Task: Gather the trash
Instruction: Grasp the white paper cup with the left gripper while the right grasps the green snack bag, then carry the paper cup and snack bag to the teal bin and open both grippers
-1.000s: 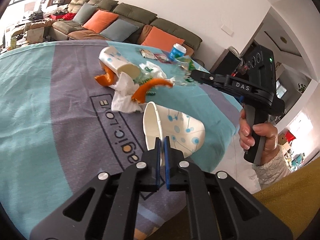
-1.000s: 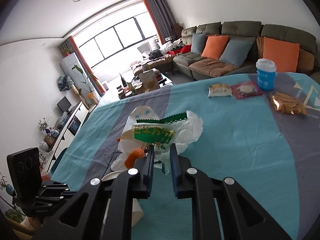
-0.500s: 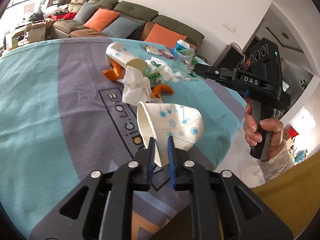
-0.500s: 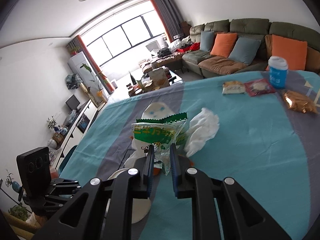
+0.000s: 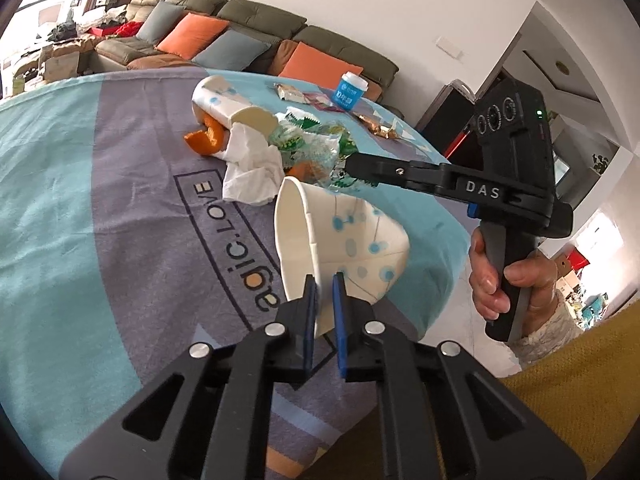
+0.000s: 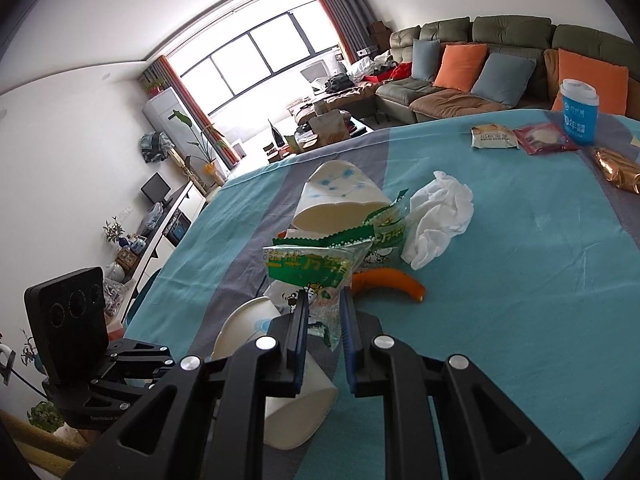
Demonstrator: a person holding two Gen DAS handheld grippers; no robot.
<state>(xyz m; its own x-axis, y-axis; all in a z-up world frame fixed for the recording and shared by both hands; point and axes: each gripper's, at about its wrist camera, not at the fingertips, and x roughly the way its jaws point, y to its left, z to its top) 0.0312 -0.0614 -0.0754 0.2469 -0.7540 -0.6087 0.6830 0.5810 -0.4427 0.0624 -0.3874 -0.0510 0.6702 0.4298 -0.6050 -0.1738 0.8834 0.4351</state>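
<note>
My left gripper (image 5: pixel 324 300) pinches the rim of one paper cup (image 5: pixel 340 240), its fingers nearly closed, lifted near the worktop's (image 5: pixel 100 208) right edge. My right gripper (image 6: pixel 324 316) clamps a clear green-printed wrapper (image 6: pixel 308 268) just above it. A second paper cup (image 5: pixel 228 106) lies mid-worktop. The cloth reads "agic.LOVE" (image 5: pixel 236 240).

Two white paper cups with blue dots are in view: one lying on its side (image 6: pixel 340 200) beside the crumpled tissue, one (image 5: pixel 344 248) nearer than the tissue. There is one crumpled white tissue (image 6: pixel 438 214), and two orange peel pieces (image 5: pixel 206 138) (image 6: pixel 386 282). One green-and-clear plastic wrapper (image 6: pixel 312 270). Beyond the tissue: one blue lidded cup (image 6: pixel 578 112), two flat snack packets (image 6: pixel 494 137) (image 6: pixel 544 138), one gold foil wrapper (image 6: pixel 616 170).
</note>
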